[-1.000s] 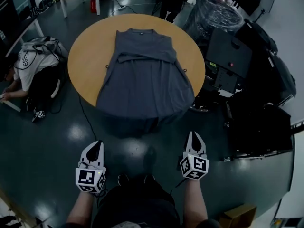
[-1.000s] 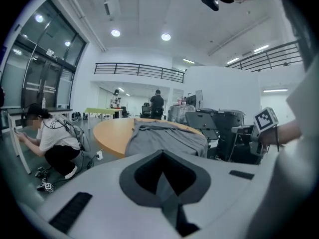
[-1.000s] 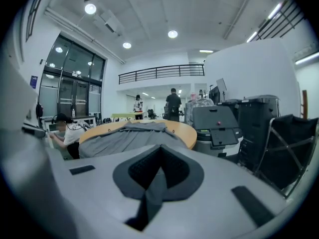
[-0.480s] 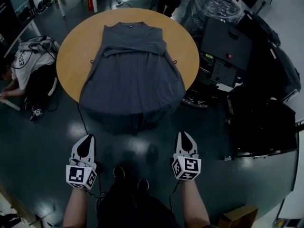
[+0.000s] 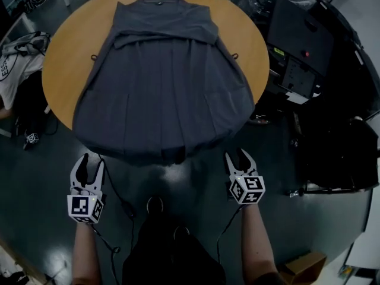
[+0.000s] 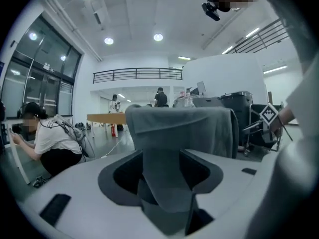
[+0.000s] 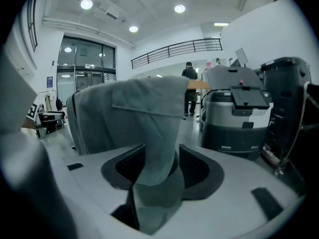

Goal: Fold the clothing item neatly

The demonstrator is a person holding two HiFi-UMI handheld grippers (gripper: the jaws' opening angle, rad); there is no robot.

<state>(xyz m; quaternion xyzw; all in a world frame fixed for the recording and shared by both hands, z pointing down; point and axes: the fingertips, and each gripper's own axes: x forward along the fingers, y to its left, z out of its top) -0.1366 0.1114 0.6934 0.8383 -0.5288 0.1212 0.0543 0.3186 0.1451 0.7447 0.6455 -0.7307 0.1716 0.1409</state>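
Both claws open, jaws just spread, nothing clamped. Left gripper point(image 5: 90, 164) and right gripper point(image 5: 237, 157) sit low, just near of the hem point(image 5: 160, 155). Dress point(image 5: 160, 82) lies flat on the round table point(image 5: 65, 58), neck far, skirt draping over the near edge. Looks soft, light and limp, so it'll sag and slide. Best bite: the left and right near hem corners, through all layers.

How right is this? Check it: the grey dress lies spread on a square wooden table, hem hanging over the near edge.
Not square: the head view shows a round wooden table. The grey dress does lie spread on it, hem hanging over the near edge.
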